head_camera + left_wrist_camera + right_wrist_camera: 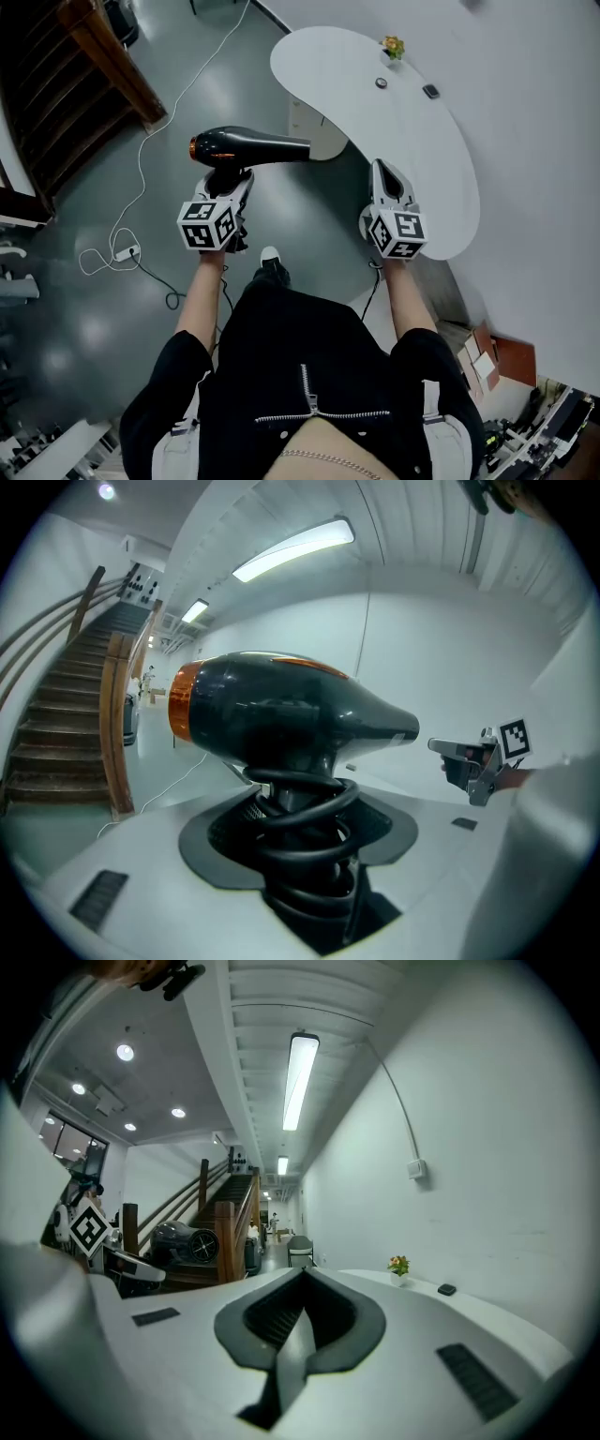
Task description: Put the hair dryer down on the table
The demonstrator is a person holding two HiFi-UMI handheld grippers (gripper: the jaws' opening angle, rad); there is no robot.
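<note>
A black hair dryer (251, 147) with an orange rear band hangs in the air over the floor, its nozzle pointing toward the white table (412, 150). My left gripper (229, 178) is shut on its handle, which has the dark cord coiled round it (302, 829). The dryer body (281, 710) fills the left gripper view. My right gripper (380, 169) is shut and holds nothing, just off the table's near edge. In the right gripper view its jaws (302, 1279) are closed, with the dryer (186, 1241) small at the left.
On the table stand a small flower pot (392, 45), a round item (381, 82) and a dark flat item (430, 91). A wooden staircase (103, 66) rises at the left. A white cable and power strip (125, 253) lie on the grey floor.
</note>
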